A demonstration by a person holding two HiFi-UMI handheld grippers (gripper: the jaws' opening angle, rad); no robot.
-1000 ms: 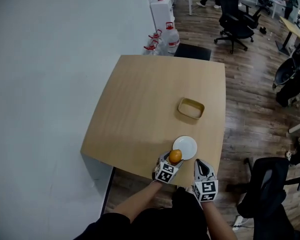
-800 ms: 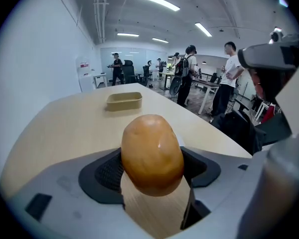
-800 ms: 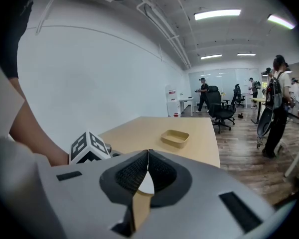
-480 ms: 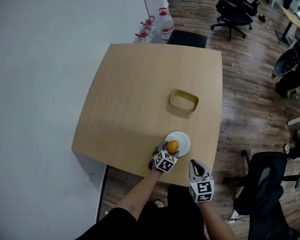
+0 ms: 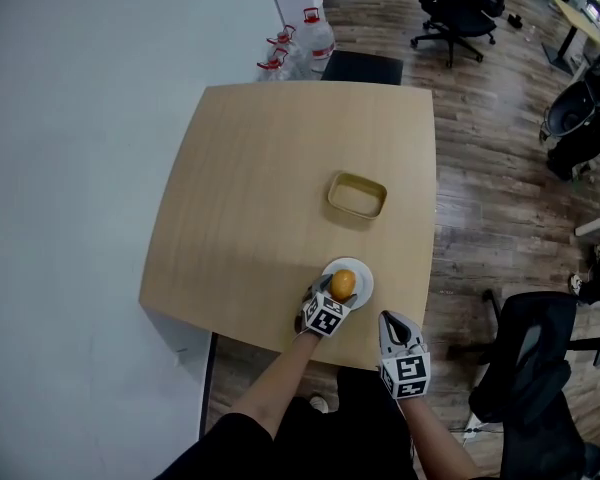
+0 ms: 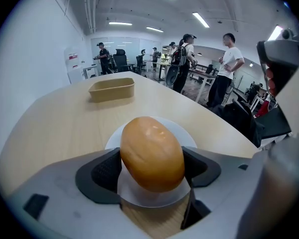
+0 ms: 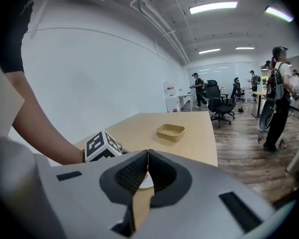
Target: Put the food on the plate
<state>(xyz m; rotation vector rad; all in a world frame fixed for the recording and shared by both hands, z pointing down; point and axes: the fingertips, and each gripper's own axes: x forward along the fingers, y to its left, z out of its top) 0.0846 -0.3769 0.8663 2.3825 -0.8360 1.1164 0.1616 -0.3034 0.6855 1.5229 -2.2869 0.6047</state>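
Note:
A golden-brown bread roll (image 6: pixel 152 152) sits between the jaws of my left gripper (image 6: pixel 152 171), which is shut on it. The roll (image 5: pixel 343 284) hangs over the near part of a small white plate (image 5: pixel 360 276) close to the table's front edge; the plate's rim (image 6: pixel 187 133) shows behind the roll. My right gripper (image 5: pixel 398 334) is held off the table's front edge, to the right of the left one. Its jaws (image 7: pixel 147 172) are shut with nothing between them.
A shallow tan tray (image 5: pixel 356 197) lies on the wooden table (image 5: pixel 270 178) beyond the plate, also seen as the tray (image 6: pixel 111 89) and the tray (image 7: pixel 170 131). A black chair (image 5: pixel 525 368) stands at right; water bottles (image 5: pixel 295 43) and people (image 6: pixel 229 68) are farther off.
The left gripper has carried the roll forward over the plate. The view has shifted slightly; the right gripper stays shut off the table edge.

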